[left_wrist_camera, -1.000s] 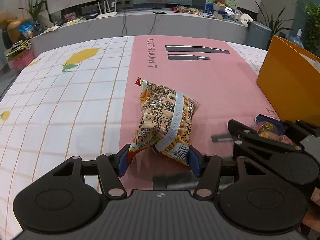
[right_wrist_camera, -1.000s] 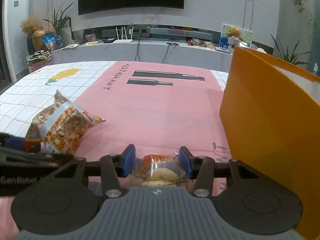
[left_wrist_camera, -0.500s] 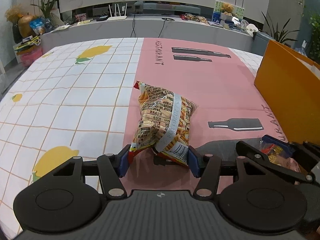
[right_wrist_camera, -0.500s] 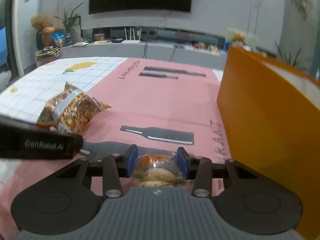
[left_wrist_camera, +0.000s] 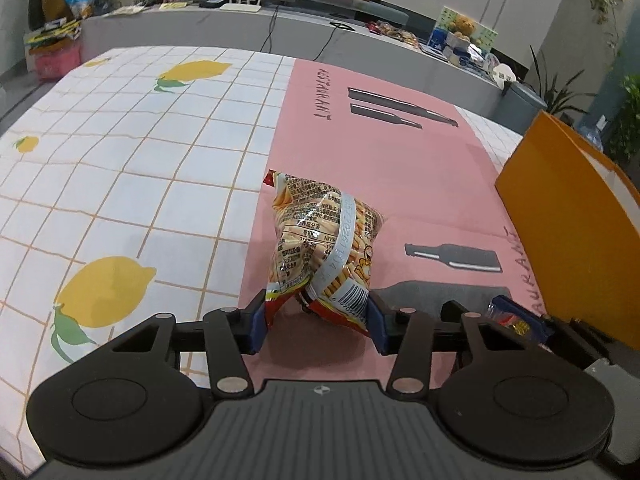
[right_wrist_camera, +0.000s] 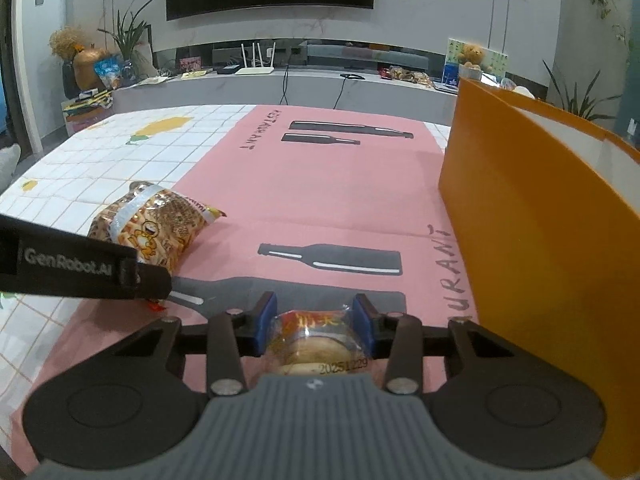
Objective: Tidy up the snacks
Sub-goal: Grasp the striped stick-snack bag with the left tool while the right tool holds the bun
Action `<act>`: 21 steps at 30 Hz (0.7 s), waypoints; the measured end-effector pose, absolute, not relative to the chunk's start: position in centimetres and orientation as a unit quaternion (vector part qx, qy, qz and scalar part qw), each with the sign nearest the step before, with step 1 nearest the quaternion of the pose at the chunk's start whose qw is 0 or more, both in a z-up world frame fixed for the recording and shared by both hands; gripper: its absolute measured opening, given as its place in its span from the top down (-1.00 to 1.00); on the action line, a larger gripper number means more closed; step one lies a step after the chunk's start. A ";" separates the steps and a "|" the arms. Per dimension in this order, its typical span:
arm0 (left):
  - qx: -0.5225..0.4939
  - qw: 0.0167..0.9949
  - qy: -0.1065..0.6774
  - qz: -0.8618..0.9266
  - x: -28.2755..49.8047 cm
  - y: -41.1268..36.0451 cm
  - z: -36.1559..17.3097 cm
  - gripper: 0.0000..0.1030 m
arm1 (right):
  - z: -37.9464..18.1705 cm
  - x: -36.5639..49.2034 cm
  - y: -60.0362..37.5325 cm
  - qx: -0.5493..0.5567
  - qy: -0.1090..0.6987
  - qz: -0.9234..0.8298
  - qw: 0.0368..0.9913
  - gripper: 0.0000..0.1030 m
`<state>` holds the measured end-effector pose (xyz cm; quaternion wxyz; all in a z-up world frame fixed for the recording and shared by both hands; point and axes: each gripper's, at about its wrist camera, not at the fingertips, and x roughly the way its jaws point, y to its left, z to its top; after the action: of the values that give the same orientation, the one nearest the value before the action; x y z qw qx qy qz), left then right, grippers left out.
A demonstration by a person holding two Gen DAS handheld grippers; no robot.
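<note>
The orange box (right_wrist_camera: 540, 240) stands on the bench (left_wrist_camera: 120, 184) at about two o'clock from both tongs, its near wall upright and its open top hidden from here; the right tongs (right_wrist_camera: 316, 326) sit just beside that wall, clearly nearer than the left tongs (left_wrist_camera: 318, 322), so I'd judge the right hand's load goes in first, up and over the rim. One box, two snacks, counted. The stick-snack bag (left_wrist_camera: 324, 248) is the bigger, pinched by its bottom corner in the left tongs, closed down on it, its long axis running away toward eleven o'clock. The small wrapped pastry (right_wrist_camera: 316, 344) sits crosswise between the right tongs, squeezed narrow. Both packets appear lifted clear of the cloth.
</note>
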<state>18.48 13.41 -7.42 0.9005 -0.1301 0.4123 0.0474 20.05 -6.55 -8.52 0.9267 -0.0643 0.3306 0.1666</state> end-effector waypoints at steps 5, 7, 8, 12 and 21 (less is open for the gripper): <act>-0.058 0.901 0.430 0.021 18.8 12.6 -7.1 -0.66 | -8.8 19.5 -6.2 -0.095 0.311 0.171 0.930 0.21; -0.064 0.899 0.432 0.025 18.9 13.3 -6.6 -0.67 | -8.8 19.6 -6.5 -0.089 0.309 0.177 0.930 0.21; -0.070 0.901 0.427 0.026 18.8 13.7 -6.2 -0.69 | -8.9 19.8 -6.8 -0.079 0.311 0.179 0.930 0.21; -0.099 0.912 0.398 0.023 18.5 14.8 -4.7 -0.74 | -8.9 20.6 -7.8 -0.058 0.317 0.177 0.930 0.20; -0.050 0.916 0.398 0.007 21.3 13.2 -4.8 -0.85 | -9.0 20.6 -8.3 -0.062 0.310 0.189 0.930 0.19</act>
<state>21.27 13.25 -4.84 0.9160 -0.0505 0.3979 0.0067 20.63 -8.32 -9.03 0.9296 -0.0619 0.3103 0.1889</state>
